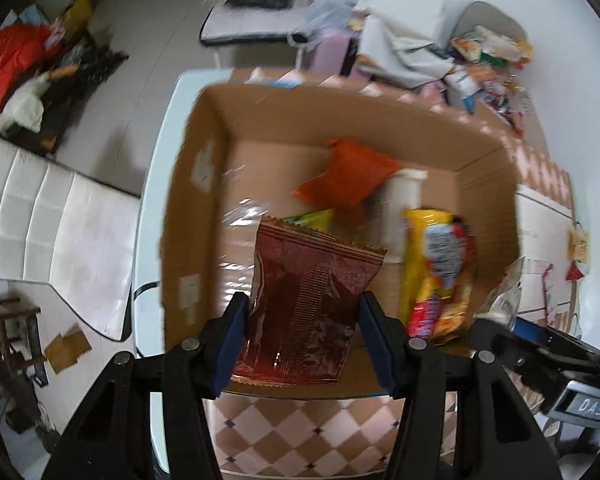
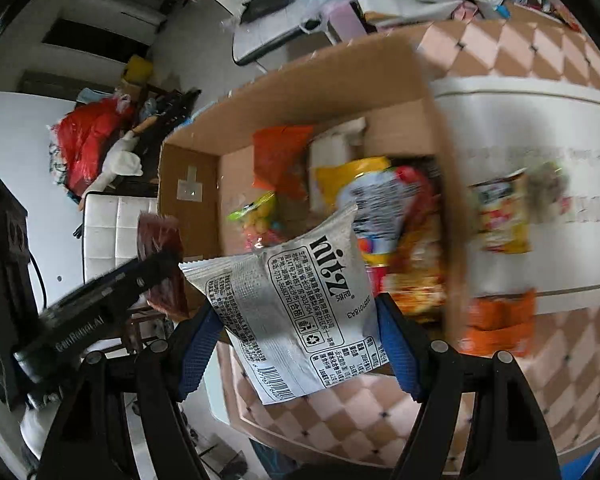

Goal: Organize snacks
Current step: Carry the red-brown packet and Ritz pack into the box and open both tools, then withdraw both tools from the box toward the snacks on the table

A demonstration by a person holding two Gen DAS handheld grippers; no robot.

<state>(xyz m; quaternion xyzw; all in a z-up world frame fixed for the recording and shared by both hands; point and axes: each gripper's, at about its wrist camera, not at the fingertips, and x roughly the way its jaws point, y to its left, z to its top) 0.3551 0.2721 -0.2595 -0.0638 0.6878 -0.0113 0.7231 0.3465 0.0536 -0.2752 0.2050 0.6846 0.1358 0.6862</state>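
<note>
An open cardboard box [image 1: 204,128] stands on the checkered tablecloth. Inside lie an orange packet [image 1: 346,172], a white tube [image 1: 404,208], a yellow snack bag [image 1: 436,272] and a green packet [image 1: 312,218]. My left gripper [image 1: 302,312] is shut on a dark red snack packet [image 1: 304,304] and holds it over the box's near edge. My right gripper [image 2: 296,320] is shut on a silver-white snack packet [image 2: 292,304], held just before the box [image 2: 340,76]. The left gripper with the red packet [image 2: 160,240] shows at the left of the right wrist view.
On the tablecloth right of the box lie a yellow packet [image 2: 504,216] and an orange packet [image 2: 500,320]. A snack pile [image 1: 484,64] sits at the table's far end. White chairs [image 1: 48,216] stand left of the table.
</note>
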